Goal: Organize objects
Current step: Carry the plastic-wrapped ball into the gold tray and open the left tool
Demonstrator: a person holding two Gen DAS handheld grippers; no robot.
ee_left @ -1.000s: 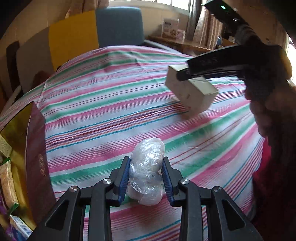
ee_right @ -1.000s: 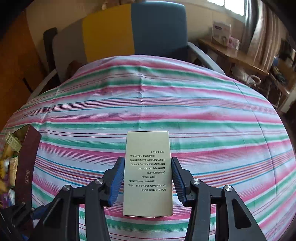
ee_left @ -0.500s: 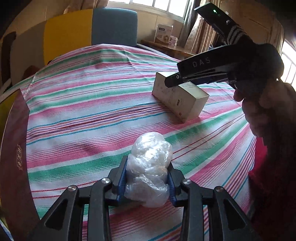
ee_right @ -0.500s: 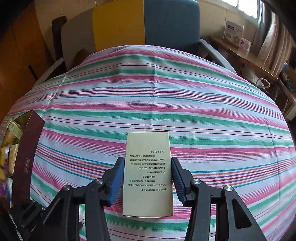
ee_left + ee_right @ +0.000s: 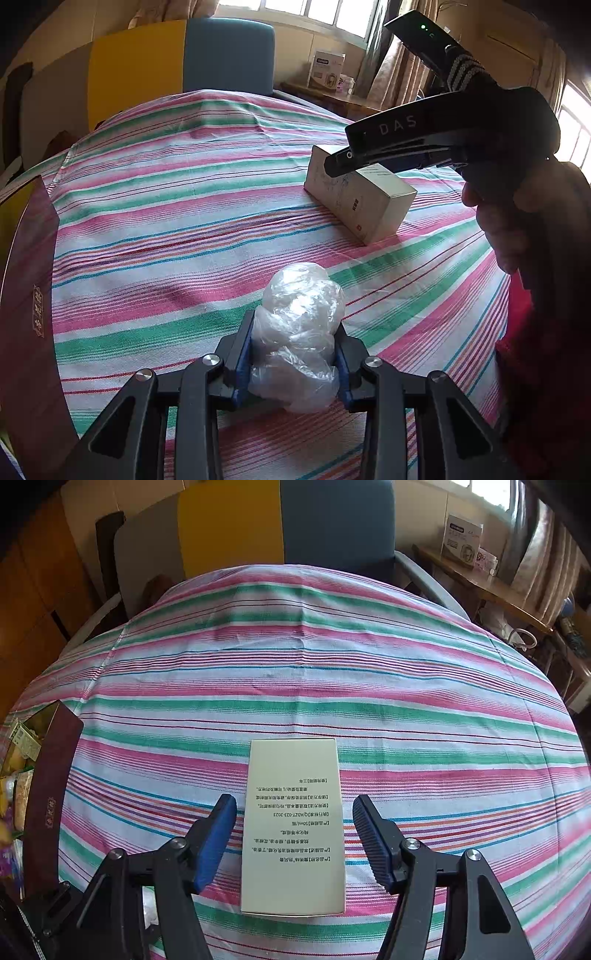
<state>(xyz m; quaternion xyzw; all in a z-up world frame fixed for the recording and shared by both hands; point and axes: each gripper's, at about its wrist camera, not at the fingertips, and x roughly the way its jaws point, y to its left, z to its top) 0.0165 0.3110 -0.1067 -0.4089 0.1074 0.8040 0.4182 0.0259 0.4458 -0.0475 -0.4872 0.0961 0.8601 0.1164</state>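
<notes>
The cream carton, which hung tilted above the cloth a second ago, now lies flat on the striped tablecloth, and the jaws of my right gripper have just been opening: their blue pads stand clear on either side of it, a strip of cloth showing in each gap. In my left wrist view the same carton sits on the far right of the table, with my right gripper poised over its far end and the hand behind it. My left gripper is pinching a crumpled clear plastic bag at the near edge; its jaws have eased a little wider, yet the pads press into the bag's sides. A dark red box stands at the left edge.
</notes>
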